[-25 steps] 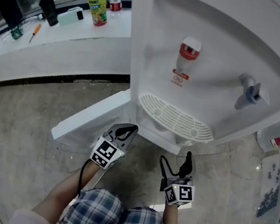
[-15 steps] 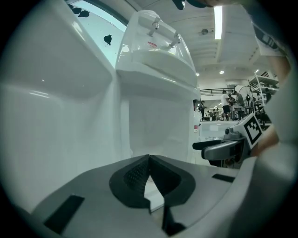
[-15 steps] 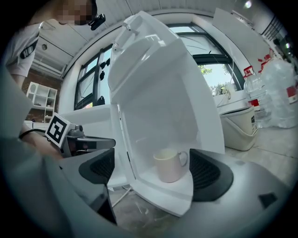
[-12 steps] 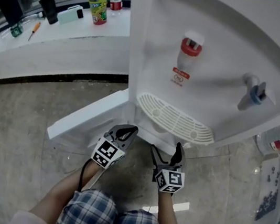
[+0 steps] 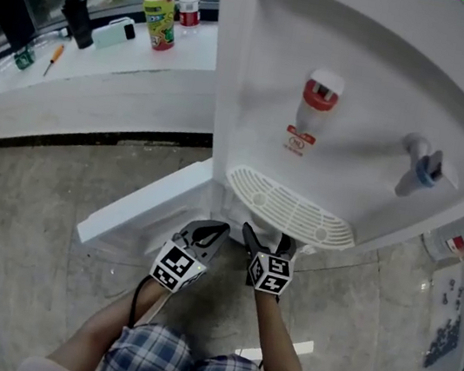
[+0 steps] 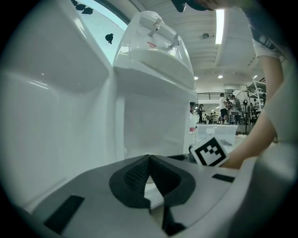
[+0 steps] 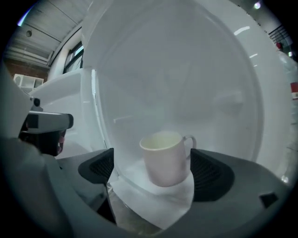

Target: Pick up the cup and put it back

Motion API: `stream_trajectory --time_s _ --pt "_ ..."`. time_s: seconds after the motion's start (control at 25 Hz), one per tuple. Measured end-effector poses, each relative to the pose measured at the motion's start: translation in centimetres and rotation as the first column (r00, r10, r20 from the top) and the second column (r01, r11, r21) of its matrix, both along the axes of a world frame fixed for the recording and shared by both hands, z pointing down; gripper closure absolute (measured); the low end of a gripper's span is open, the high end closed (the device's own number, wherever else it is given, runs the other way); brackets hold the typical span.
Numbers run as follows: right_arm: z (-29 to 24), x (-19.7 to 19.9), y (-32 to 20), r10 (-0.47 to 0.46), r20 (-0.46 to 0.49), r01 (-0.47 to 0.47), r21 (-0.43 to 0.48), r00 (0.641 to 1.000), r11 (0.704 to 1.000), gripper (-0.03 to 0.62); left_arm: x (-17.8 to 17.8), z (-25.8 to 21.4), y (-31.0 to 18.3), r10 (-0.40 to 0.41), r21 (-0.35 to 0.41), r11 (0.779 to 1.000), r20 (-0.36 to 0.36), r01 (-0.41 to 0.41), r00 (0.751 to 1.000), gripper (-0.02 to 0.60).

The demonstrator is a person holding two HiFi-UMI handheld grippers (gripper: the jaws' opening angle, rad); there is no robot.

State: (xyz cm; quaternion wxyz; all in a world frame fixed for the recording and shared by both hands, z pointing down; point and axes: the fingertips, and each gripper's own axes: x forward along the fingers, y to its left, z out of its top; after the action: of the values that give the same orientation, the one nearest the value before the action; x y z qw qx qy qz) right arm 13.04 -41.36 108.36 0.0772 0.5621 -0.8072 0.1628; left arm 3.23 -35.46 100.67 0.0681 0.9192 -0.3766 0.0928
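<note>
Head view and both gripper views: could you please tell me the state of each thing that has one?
Cup: upright, not gripped.
Right gripper: open, fingers either side of the cup.
Left gripper: shut, empty.
Cabinet door: open.

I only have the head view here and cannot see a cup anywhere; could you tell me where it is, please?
Observer: The right gripper view shows it. A pale cup stands upright on a white shelf inside the lower compartment of the water dispenser.
Operator: Thank you. Does the right gripper have hold of it?
Observer: No. The right gripper is open, its jaws wide apart. The cup shows between them and seems to stand just ahead, with neither jaw pressed on it.
</note>
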Motion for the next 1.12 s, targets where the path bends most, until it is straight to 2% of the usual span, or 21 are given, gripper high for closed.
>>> stream_trajectory --time_s 0.28,0.48,0.72,0.8,0.84,1.12 --pt "1.8 0.5 -2.9 0.062 -0.051 -0.065 -0.071 0.997 0.995 0.088 -0.2 0.1 0.3 0.009 -0.009 1.000 -0.011 -0.009 1.000 0.557" --pt "2.5 -0.3 -4.0 0.035 -0.114 -0.046 -0.091 0.993 0.995 0.089 -0.1 -0.1 0.5 0.017 -0.008 1.000 -0.013 -0.017 1.000 0.557" --pt "3.3 0.1 -4.4 0.041 -0.170 -0.063 -0.126 0.985 0.990 0.093 -0.1 -0.1 0.9 0.022 -0.009 1.000 -0.009 -0.022 1.000 0.557" --pt "3.6 0.6 -4.3 0.053 -0.178 -0.078 -0.135 0.983 0.988 0.128 -0.2 -0.1 0.9 0.020 -0.011 1.000 -0.008 -0.020 1.000 0.557" --pt "3.6 0.8 -4.3 0.061 -0.178 -0.086 -0.135 0.982 0.987 0.177 -0.2 -0.1 1.0 0.019 -0.011 1.000 -0.007 -0.019 1.000 0.557" --pt "3.0 1.0 -3.3 0.063 -0.154 -0.079 -0.104 0.986 0.991 0.186 -0.4 -0.3 1.2 0.013 -0.008 1.000 -0.002 -0.013 1.000 0.557"
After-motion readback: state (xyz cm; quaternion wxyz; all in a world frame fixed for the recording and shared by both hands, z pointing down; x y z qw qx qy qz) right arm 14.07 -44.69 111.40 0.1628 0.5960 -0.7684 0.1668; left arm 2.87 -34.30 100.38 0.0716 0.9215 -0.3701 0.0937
